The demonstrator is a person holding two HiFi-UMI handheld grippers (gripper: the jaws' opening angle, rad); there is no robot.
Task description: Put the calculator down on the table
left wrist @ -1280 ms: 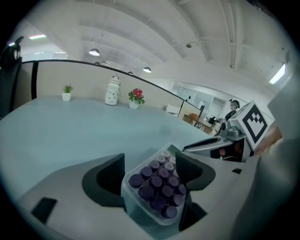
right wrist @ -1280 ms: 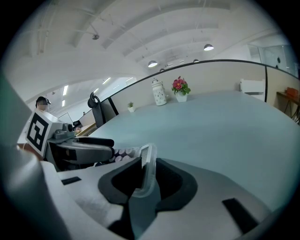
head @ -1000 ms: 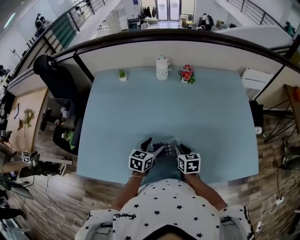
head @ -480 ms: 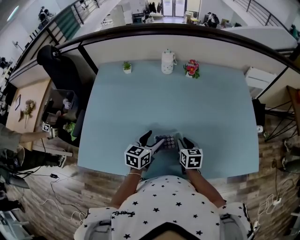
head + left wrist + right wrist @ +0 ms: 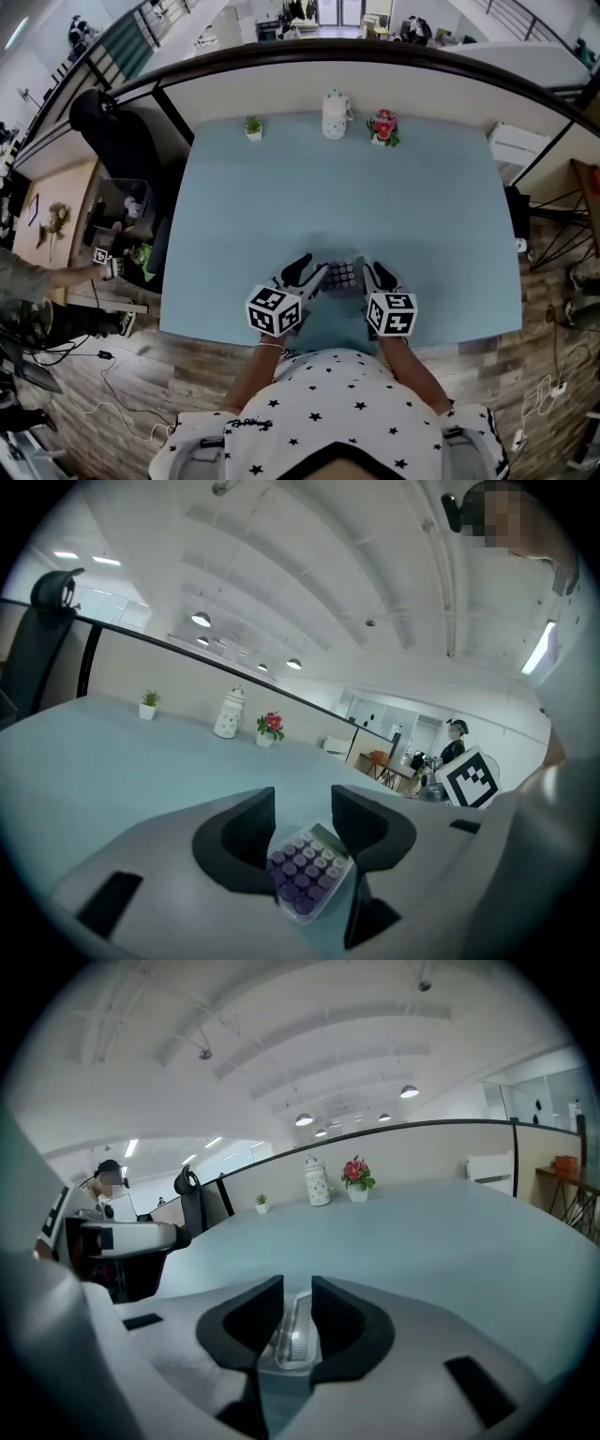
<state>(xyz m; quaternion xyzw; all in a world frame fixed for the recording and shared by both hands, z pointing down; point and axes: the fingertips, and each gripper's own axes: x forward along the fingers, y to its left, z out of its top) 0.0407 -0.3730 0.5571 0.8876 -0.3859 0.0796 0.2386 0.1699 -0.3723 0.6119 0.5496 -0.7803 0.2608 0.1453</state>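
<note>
We hold the calculator [image 5: 342, 275] from both sides, at the near edge of the pale blue counter [image 5: 337, 197].
Both sets of jaws have just been closing. Our right claw [image 5: 297, 1290] is narrow and pinches the calculator's thin edge. Our left claw [image 5: 302, 803] stands at middle width with its jaws against the calculator's two sides, the purple keys facing up between them. Along the counter's far edge we see a small plant [image 5: 253, 127], a white jar [image 5: 335, 112] and red flowers [image 5: 382, 127].
</note>
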